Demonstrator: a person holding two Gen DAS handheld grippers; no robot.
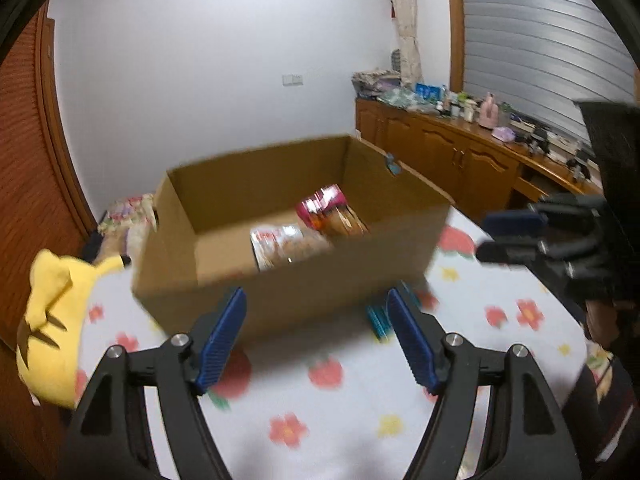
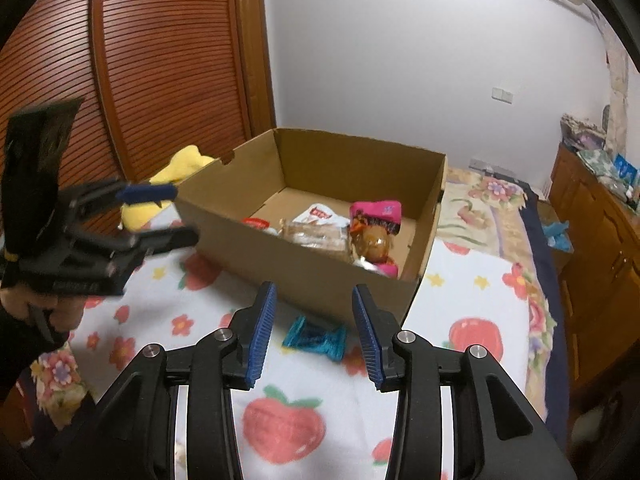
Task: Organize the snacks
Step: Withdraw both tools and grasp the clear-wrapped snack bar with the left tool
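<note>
An open cardboard box (image 1: 288, 300) (image 2: 320, 284) stands on the flowered bedspread. Inside lie a pink snack packet (image 1: 322, 204) (image 2: 376, 212), a clear packet of biscuits (image 1: 286, 244) (image 2: 316, 234) and a round pastry packet (image 2: 374, 246). A teal snack packet (image 2: 316, 338) (image 1: 378, 320) lies on the bedspread against the box's near wall. My left gripper (image 1: 316, 308) is open and empty, just short of the box. My right gripper (image 2: 314, 308) is open and empty, just above the teal packet. Each gripper shows in the other's view: the right (image 1: 508, 236), the left (image 2: 168, 212).
A yellow plush toy (image 1: 52, 320) (image 2: 176, 176) lies left of the box. A wooden sideboard (image 1: 460, 156) (image 2: 596, 240) with clutter runs along the right. A louvred wooden wardrobe (image 2: 152, 60) stands at the left. A blue wrapper (image 2: 556, 234) lies by the bed's right edge.
</note>
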